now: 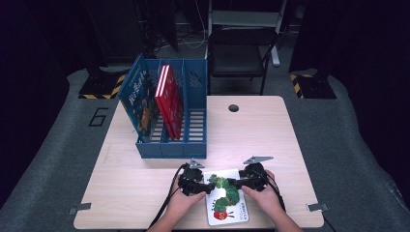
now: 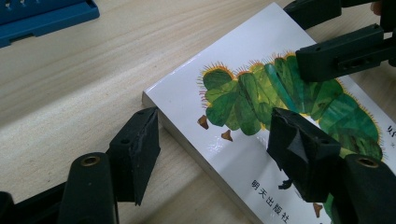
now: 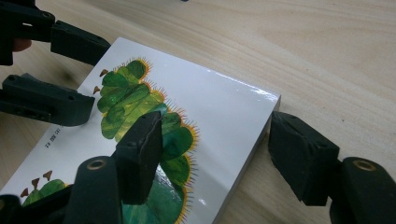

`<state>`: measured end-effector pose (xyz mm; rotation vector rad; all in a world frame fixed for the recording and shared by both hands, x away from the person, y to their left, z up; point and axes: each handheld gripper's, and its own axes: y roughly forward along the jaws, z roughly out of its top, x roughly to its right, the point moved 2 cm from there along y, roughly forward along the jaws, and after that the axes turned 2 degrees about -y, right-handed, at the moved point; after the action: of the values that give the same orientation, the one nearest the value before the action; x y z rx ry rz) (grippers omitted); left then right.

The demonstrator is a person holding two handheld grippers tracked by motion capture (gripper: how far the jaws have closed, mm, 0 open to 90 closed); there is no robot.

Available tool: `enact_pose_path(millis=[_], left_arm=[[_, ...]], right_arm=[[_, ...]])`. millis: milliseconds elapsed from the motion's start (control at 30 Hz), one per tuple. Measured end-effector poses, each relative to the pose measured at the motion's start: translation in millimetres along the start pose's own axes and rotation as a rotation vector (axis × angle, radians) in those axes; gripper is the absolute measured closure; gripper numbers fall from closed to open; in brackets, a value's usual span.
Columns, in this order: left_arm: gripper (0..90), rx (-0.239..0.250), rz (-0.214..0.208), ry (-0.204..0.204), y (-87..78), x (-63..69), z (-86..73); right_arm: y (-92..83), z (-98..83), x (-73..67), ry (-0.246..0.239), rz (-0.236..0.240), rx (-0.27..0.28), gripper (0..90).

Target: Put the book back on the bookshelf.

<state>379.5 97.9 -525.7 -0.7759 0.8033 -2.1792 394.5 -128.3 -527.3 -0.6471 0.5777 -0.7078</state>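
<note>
My left gripper [image 2: 212, 149] and right gripper [image 3: 215, 154] each straddle a side edge of the caterpillar book [image 1: 226, 195]. Both sets of jaws stand wide, not pressing. The book lies flat at the table's [image 1: 145, 193] near edge.

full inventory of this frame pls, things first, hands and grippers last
caterpillar book: 1, white cover with green caterpillar, flat at the table's near edge
file rack: 1, blue, left-centre of table
blue book: 1, leaning in the rack's left slot
red book: 1, leaning in the middle slot
table: 1, light wood
chair: 1, black, behind table
left gripper: black, open, straddling the book's left edge
right gripper: black, open, straddling the opposite edge
hands: 2, on the grippers
</note>
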Motion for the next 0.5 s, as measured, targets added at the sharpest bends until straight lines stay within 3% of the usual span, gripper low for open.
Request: enact_pose_path(millis=[200, 333, 500], left_arm=[[35.2, 0.022, -0.010, -0.013, -4.7, -2.3, 2.5], [36.8, 0.038, -0.013, 0.006, -14.8, -5.3, 8.1], [39.0, 0.061, -0.013, 0.023, -29.9, -6.2, 12.5]], right_arm=[[-3.8, -0.5, -4.4, -0.015, -0.013, 0.006, 35.9], [-10.4, 2.5, -9.1, -0.011, -0.001, 0.040, 37.3], [-17.0, 8.6, -18.5, -0.046, -0.009, 0.074, 37.3]])
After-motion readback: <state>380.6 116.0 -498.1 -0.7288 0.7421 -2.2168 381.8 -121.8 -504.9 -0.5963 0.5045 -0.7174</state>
